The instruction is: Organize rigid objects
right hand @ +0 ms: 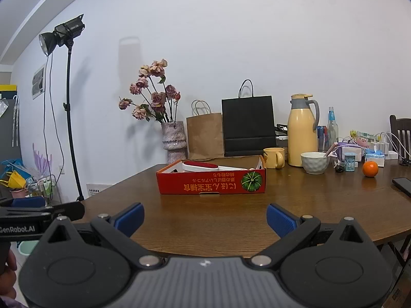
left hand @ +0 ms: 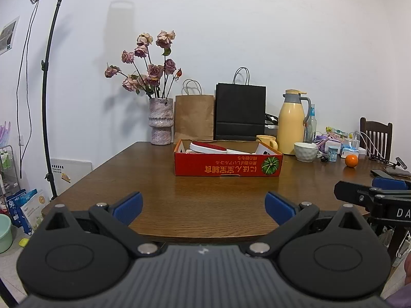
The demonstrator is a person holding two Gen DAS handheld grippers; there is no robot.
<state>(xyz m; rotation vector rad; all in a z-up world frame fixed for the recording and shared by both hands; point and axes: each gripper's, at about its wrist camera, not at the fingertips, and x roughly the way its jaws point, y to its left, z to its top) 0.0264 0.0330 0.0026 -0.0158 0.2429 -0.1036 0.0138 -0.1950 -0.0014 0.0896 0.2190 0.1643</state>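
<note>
A red cardboard box [left hand: 227,165] [right hand: 212,183] with a pumpkin picture sits mid-table. Inside it lies a white object with a red top [left hand: 208,146] [right hand: 203,166]; the rest of its contents are mostly hidden by the wall. My left gripper [left hand: 204,208] hovers open over the near table edge, well short of the box, nothing between its blue pads. My right gripper [right hand: 205,220] is likewise open and empty, at the same distance from the box. An orange [left hand: 351,160] [right hand: 370,169], a white bowl [left hand: 306,151] [right hand: 314,163] and a yellow mug [right hand: 274,157] stand to the right.
Along the back wall stand a flower vase [left hand: 160,120], a brown paper bag [left hand: 194,118], a black bag [left hand: 240,111] and a yellow thermos [left hand: 292,122]. Small clutter and cables fill the far right. A phone [right hand: 402,184] lies at the right edge. A light stand [left hand: 48,89] is left of the table.
</note>
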